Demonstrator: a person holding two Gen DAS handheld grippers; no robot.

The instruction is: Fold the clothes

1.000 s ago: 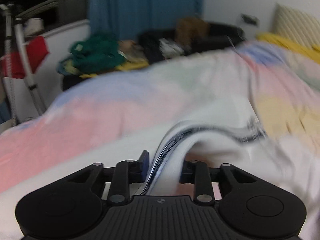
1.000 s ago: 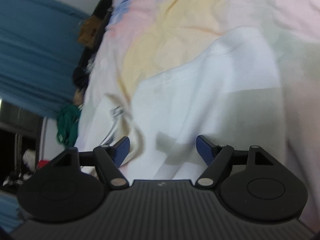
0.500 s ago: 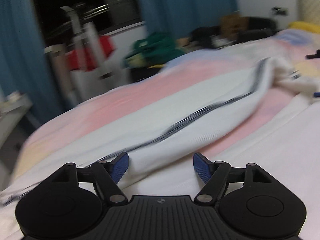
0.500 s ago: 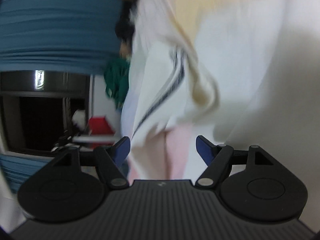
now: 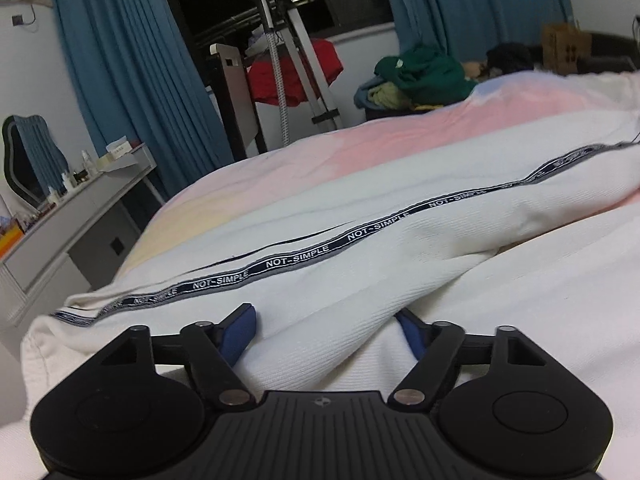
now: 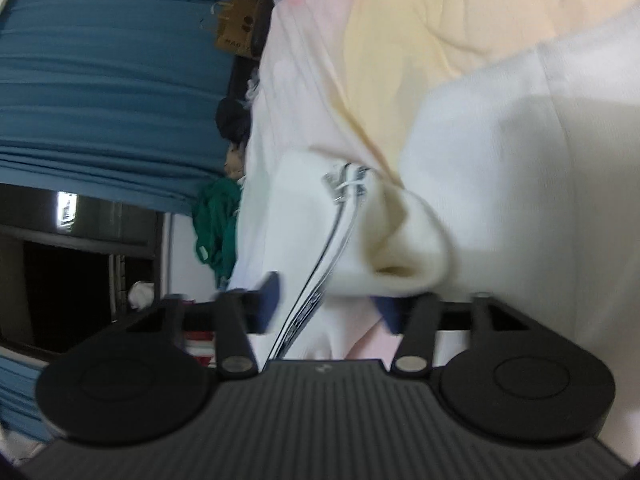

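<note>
Right wrist blurry — both grippers' fingers spread round white garment (image 5: pixel 400 256), R (image 6: pixel 326 308) tip hidden, L (image 5: pixel 328 332) too.

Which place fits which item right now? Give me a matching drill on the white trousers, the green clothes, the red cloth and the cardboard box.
Items:
1. white trousers
2. green clothes
3. red cloth
4. cardboard box

Places:
A. hanging on the rack by the window
B. heaped beyond the bed's far edge
C. far right, beside dark clothing
D. stretched across the bed between the left gripper's open fingers

Pairs: 1-D, 2-B, 3-A, 4-C
</note>
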